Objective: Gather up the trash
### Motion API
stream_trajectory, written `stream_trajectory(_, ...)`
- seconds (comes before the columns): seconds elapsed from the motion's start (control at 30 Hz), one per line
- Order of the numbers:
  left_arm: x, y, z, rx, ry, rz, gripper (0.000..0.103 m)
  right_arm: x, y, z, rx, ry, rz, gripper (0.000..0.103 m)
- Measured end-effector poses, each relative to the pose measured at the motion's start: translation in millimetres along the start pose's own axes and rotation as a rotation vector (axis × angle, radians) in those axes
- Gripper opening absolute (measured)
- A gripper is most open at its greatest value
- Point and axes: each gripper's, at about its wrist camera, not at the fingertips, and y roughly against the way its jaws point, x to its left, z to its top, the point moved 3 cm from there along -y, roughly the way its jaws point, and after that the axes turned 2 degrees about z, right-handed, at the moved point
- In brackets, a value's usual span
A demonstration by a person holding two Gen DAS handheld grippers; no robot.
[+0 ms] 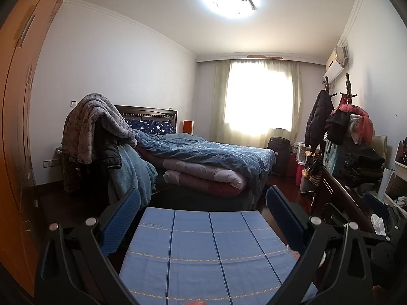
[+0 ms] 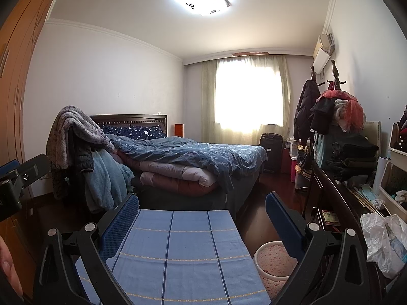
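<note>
Both grippers are held above a table covered with a blue checked cloth (image 1: 203,249), which also shows in the right wrist view (image 2: 178,249). My left gripper (image 1: 203,218) is open and empty. My right gripper (image 2: 202,222) is open and empty. A white bin (image 2: 273,261) lined with pink mesh stands on the floor right of the table, under my right gripper's right finger. A crumpled white plastic bag (image 2: 384,244) lies on the dark sideboard at the right. A crumpled white tissue (image 1: 379,225) lies on the same sideboard in the left wrist view.
A bed (image 2: 193,160) with blue bedding and folded quilts stands ahead. A chair draped with blankets (image 2: 81,152) is at left. A dark sideboard (image 2: 338,203) piled with clothes runs along the right wall. An orange wardrobe (image 1: 17,127) lines the left.
</note>
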Motion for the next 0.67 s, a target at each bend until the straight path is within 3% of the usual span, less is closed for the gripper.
stream_trajectory(0.67,1.9,-2.3,1.0,0.003,0.003,-0.047,0.100,-0.4,1.0,-0.9,0.001,0.001,-0.002,0.099)
